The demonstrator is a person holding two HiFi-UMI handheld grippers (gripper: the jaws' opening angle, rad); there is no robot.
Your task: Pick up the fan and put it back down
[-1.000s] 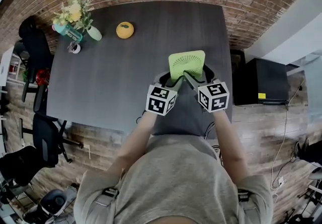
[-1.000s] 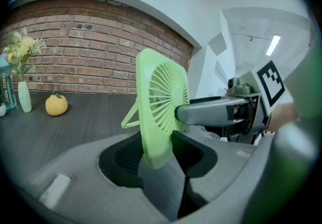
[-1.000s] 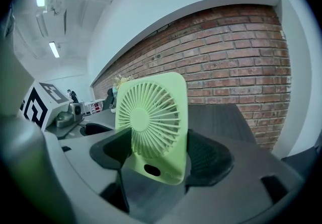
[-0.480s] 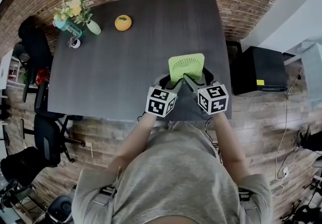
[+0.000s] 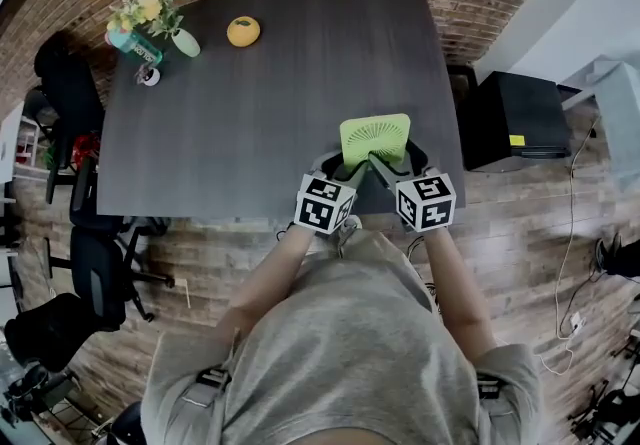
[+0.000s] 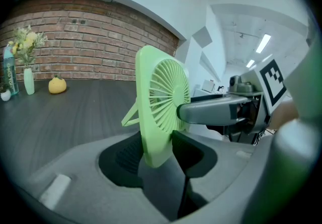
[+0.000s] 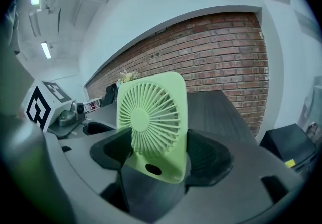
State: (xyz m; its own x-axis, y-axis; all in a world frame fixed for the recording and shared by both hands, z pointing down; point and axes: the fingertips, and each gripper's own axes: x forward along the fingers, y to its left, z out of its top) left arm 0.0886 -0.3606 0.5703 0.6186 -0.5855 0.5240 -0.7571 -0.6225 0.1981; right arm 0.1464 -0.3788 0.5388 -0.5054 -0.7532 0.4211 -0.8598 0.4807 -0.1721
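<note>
**As both grippers bring the fan in toward the near table edge, the set-down is still to come**

Seen from the head view, the green fan (image 5: pixel 374 140) is clamped low down by the left gripper (image 5: pixel 352 171) and the right gripper (image 5: pixel 386 168) at once. Over the last second the pair has carried it from further in on the dark table (image 5: pixel 250 113) toward the near right edge. That reads as the lift being done and the lowering under way. A yellow fruit (image 5: pixel 243 31) and a vase of flowers (image 5: pixel 152 15) stand well apart at the far left, and a black cabinet (image 5: pixel 510 123) sits beyond the table's right side. Nothing lies under the fan's path.

From the left gripper view, the fan (image 6: pixel 161 112) stands edge-on. The left gripper (image 6: pixel 156 152) has its dark pads pressed on either face of the bottom corner. The folding stand at the fan's back hangs free over the tabletop, so I judge it not yet resting.

From the right gripper view, the fan's (image 7: pixel 153 122) grille faces the camera, tilted slightly. The right gripper (image 7: pixel 156 160) is closed on its lower part, with bare table beyond.
</note>
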